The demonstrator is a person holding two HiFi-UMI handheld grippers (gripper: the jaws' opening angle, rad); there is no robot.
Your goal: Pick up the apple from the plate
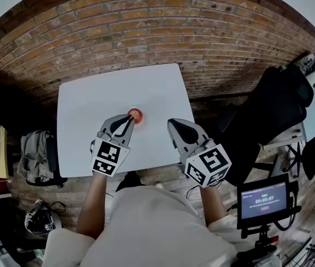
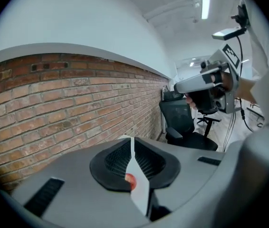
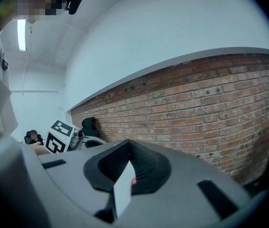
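The person wears a light-coloured short-sleeved top, and the left gripper and right gripper each comprise a grey moulded shell, black ribbed pads and a white cube printed with black square markers.

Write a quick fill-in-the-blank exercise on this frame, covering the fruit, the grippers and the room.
1. The red fruit on the white table is an ____.
2. The gripper whose tips are nearest the apple is the ____ one.
3. The left gripper has its jaws ____, with nothing held between them.
4. The wall behind the table is built of ____.
Missing words: apple; left; shut; brick.
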